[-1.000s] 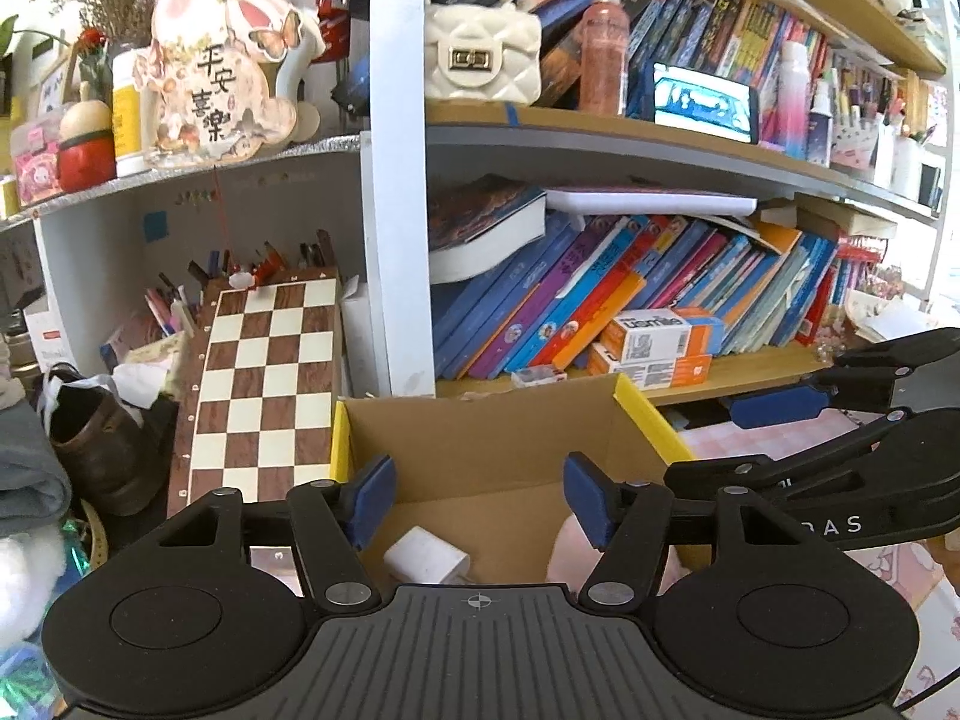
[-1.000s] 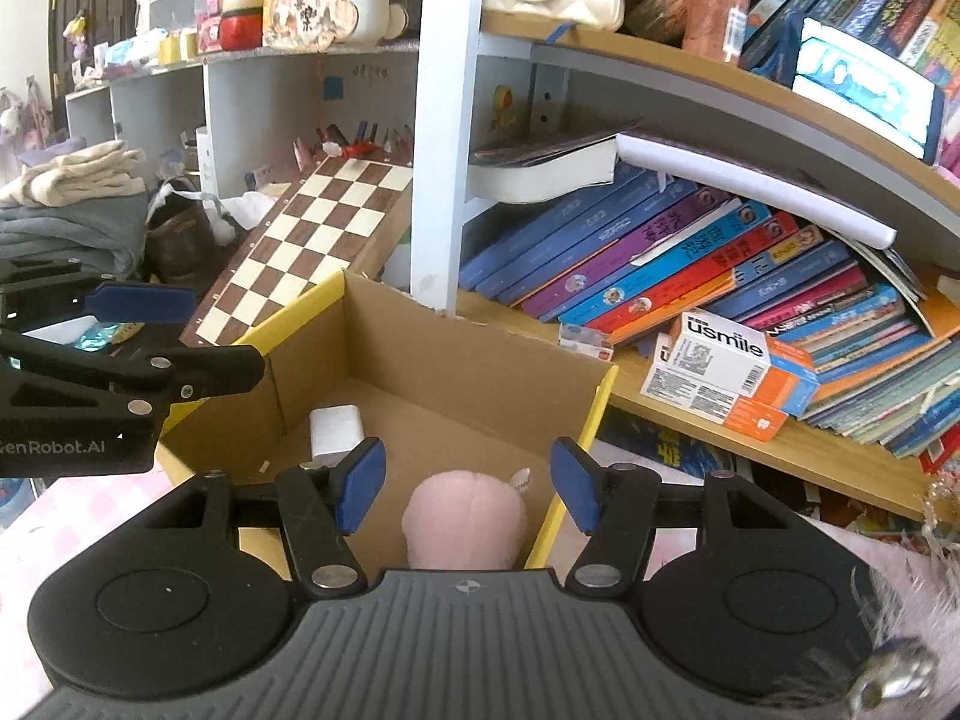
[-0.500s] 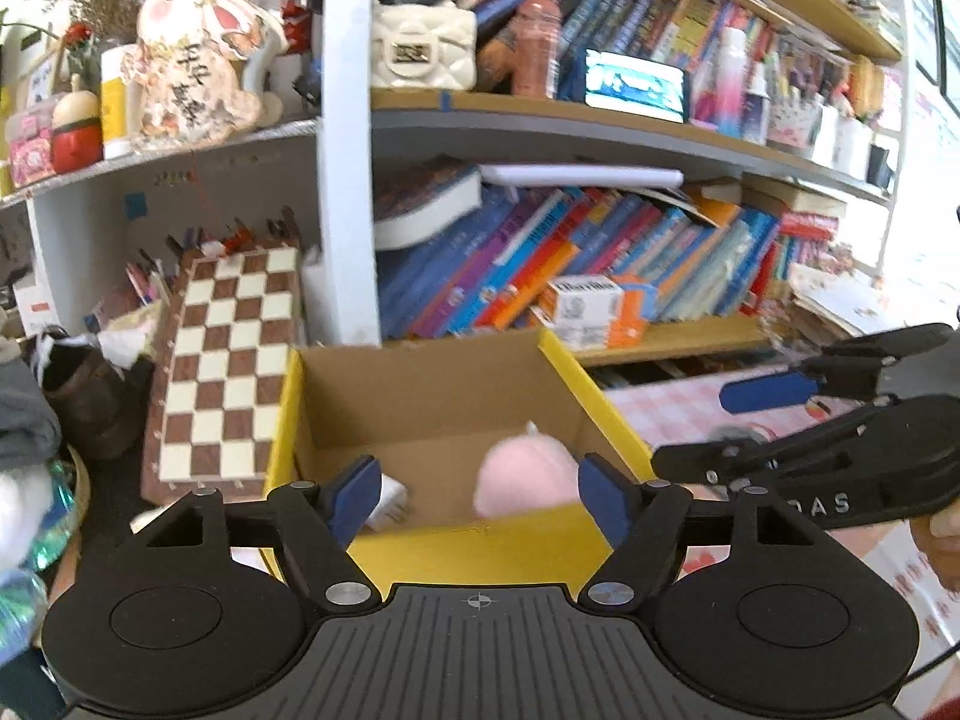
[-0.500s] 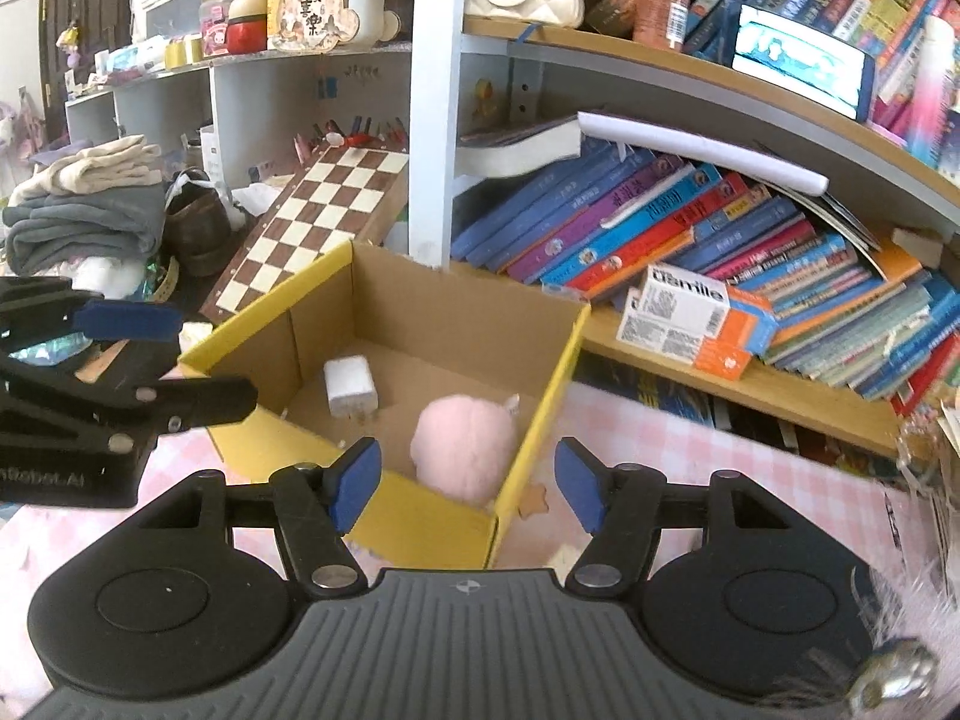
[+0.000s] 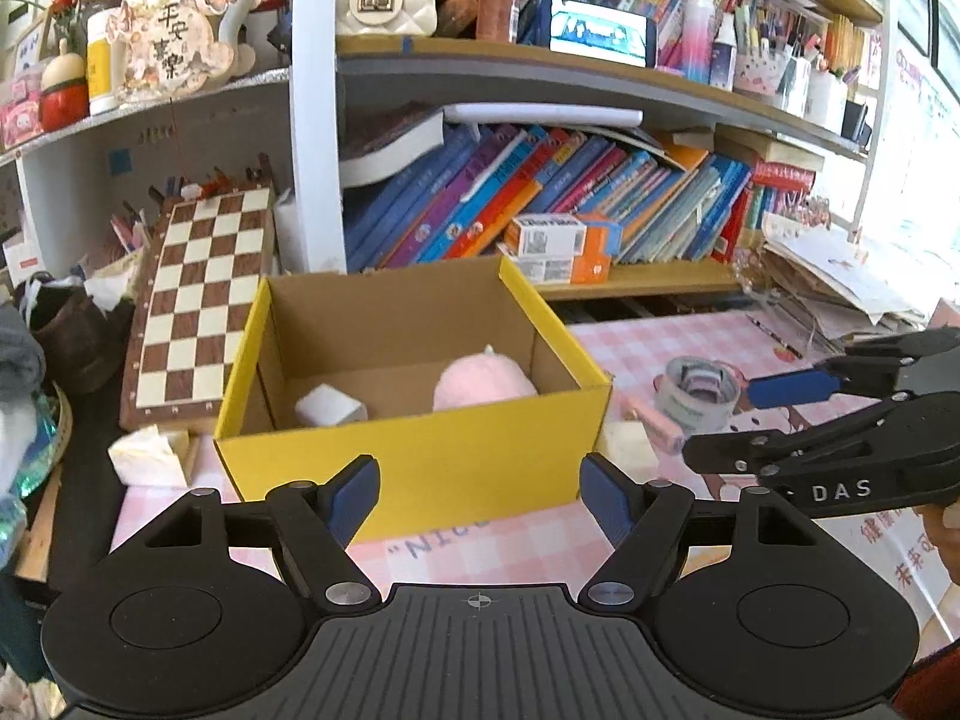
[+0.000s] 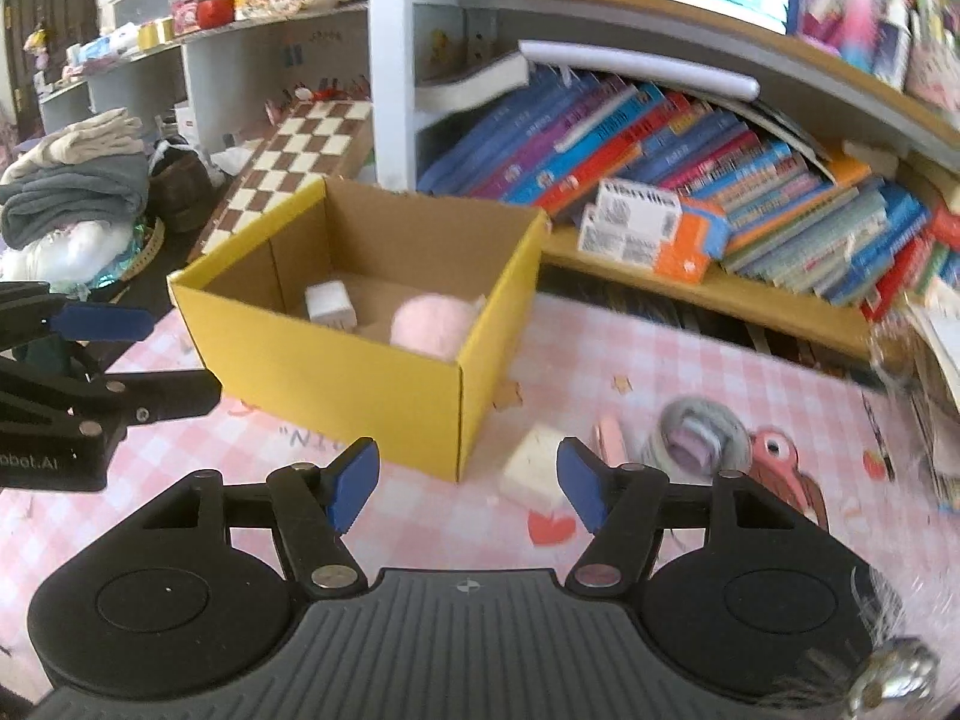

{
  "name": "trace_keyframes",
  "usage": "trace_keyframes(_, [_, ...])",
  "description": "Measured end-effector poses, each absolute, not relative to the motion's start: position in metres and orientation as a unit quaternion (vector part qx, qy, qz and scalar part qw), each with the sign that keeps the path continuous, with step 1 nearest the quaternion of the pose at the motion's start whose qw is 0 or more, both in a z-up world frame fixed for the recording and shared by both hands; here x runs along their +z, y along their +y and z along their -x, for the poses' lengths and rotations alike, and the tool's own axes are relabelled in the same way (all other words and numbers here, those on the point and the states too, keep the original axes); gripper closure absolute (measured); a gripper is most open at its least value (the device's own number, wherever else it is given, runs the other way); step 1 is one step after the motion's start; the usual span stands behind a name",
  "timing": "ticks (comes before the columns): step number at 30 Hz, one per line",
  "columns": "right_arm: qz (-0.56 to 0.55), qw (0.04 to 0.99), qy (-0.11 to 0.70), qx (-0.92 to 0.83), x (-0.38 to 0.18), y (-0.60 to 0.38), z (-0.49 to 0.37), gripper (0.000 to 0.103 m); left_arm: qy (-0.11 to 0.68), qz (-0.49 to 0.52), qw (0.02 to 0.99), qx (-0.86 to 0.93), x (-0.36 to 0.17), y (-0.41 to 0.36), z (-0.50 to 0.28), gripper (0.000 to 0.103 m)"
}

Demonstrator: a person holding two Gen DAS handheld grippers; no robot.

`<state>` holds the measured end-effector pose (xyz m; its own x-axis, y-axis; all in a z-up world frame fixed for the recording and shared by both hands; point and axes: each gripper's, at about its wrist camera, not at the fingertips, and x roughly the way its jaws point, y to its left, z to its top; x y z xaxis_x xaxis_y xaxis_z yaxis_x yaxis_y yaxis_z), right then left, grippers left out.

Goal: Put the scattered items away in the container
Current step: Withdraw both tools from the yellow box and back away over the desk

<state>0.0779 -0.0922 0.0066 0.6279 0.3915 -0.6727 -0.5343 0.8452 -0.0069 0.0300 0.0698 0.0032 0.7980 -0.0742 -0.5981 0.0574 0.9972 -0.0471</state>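
Observation:
A yellow cardboard box (image 5: 420, 468) (image 6: 336, 378) stands on the pink checked tablecloth. Inside lie a pink plush ball (image 5: 483, 381) (image 6: 429, 324) and a white charger block (image 5: 329, 407) (image 6: 329, 306). To the box's right on the cloth lie a cream cube (image 6: 537, 468) (image 5: 627, 450), a pink eraser-like stick (image 6: 609, 441) (image 5: 654, 423) and a roll of tape (image 6: 702, 435) (image 5: 699, 390). My left gripper (image 5: 480, 501) is open and empty, in front of the box. My right gripper (image 6: 465, 483) is open and empty, near the box's right corner and the cream cube.
A chessboard (image 5: 201, 294) leans behind the box on the left. A bookshelf with books and orange-white cartons (image 5: 558, 246) stands behind. Folded clothes (image 6: 78, 180) lie at the far left. A crumpled tissue (image 5: 144, 459) lies left of the box. Papers are piled at the right.
Both grippers have pulled back from over the box toward the table's front. The right one has also swung right, bringing the cube, stick and tape roll into view. Both stayed open.

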Motion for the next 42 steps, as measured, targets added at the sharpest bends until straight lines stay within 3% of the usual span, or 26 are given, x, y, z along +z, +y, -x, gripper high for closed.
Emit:
trace_keyframes(29, [0.064, 0.905, 0.372, 0.197, -0.015, -0.159, -0.057, 0.021, 0.359, -0.01, 0.931, -0.067, -0.014, 0.01, -0.023, 0.019])
trace_keyframes(42, [0.047, 0.911, 0.371, 0.177, -0.019, -0.193, -0.062, 0.02, 0.366, -0.033, 0.925, -0.098, -0.018, -0.028, -0.043, 0.019])
